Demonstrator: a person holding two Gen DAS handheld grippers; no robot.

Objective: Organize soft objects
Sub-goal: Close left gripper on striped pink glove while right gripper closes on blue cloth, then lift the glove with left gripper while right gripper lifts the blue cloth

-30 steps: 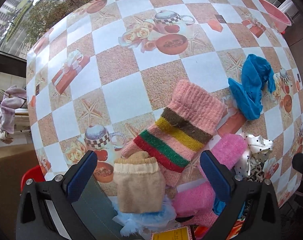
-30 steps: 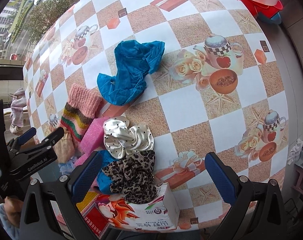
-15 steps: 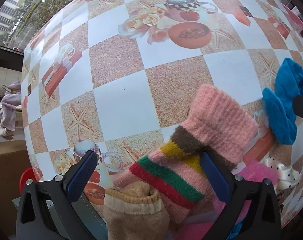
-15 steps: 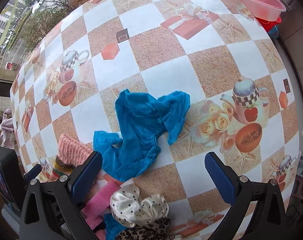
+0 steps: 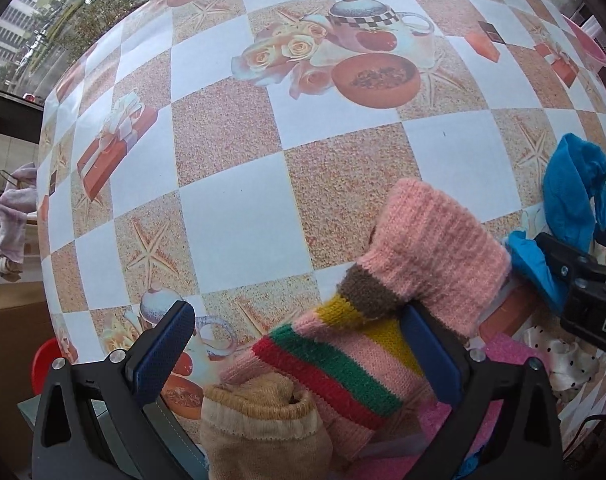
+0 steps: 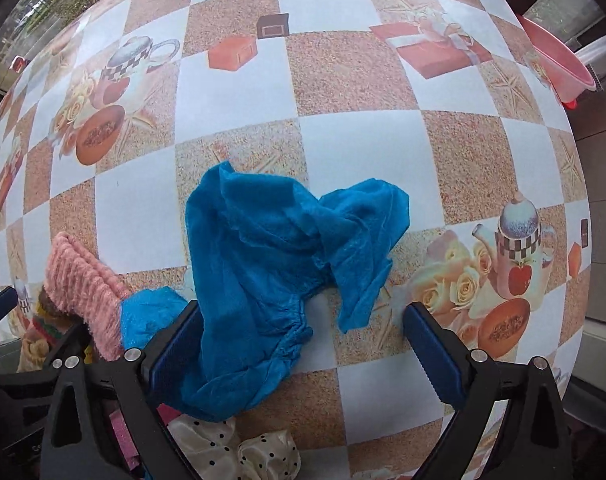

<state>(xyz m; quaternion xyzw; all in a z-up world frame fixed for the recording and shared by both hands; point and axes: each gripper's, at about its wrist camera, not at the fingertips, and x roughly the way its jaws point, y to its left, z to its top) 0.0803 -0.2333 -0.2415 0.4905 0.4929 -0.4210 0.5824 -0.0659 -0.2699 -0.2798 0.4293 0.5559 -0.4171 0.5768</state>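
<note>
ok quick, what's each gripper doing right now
left gripper: open over the striped sock, not gripping.
right gripper: closing around the blue cloth, not pressing yet.

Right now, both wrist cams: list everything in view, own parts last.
striped knit sock: 1, pink with brown, yellow, green and red bands, lower middle of left view, between the left tongs' fingers
beige sock: 1, tan, bottom of left view, overlapping the striped one
blue cloth: 1, bright blue, crumpled, middle of right view
polka-dot scrunchie: 1, cream with black dots, bottom of right view
pink fuzzy item: 1, magenta, under the striped sock
tablecloth: 1, white and tan checks with teapot prints
pink basin: 1, far right edge
left tongs: open, straddling the striped sock
right tongs: jaws closing, blue cloth between them, not yet pinched
</note>
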